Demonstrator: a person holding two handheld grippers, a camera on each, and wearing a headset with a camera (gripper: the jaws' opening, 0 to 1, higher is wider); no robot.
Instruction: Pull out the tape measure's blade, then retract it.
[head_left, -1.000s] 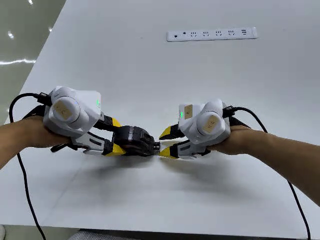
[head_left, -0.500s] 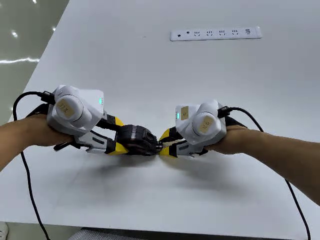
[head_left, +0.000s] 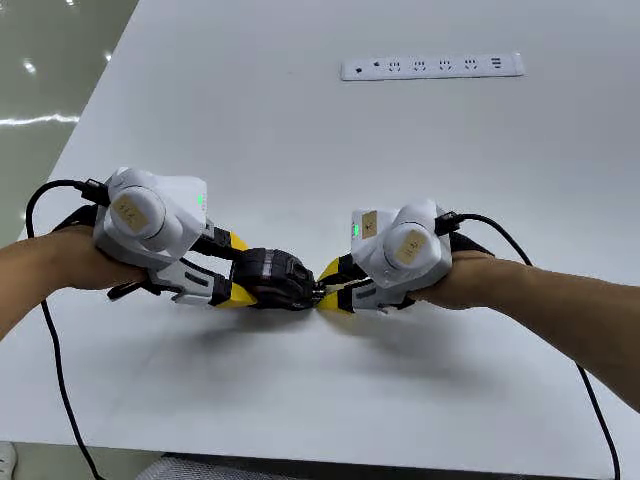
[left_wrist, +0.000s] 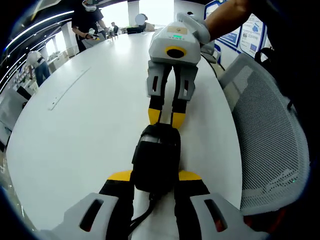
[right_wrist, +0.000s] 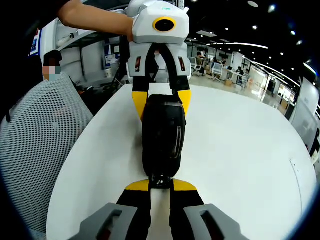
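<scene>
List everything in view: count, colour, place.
tape measure: one, black, on the table between the two grippers
power strip: one, white, far side of the table
table: one, white, under everything
mesh chair: one, grey, at the table's near edge
cables: two, black, trailing from the grippers
bystanders: several, dark clothes, beyond the table's far end in the left gripper view
left gripper: one, white with yellow tips, shut on the tape measure's case
right gripper: one, same colours, tips pinched at the blade's end by the case mouth
hands: two, one holding each gripper
</scene>
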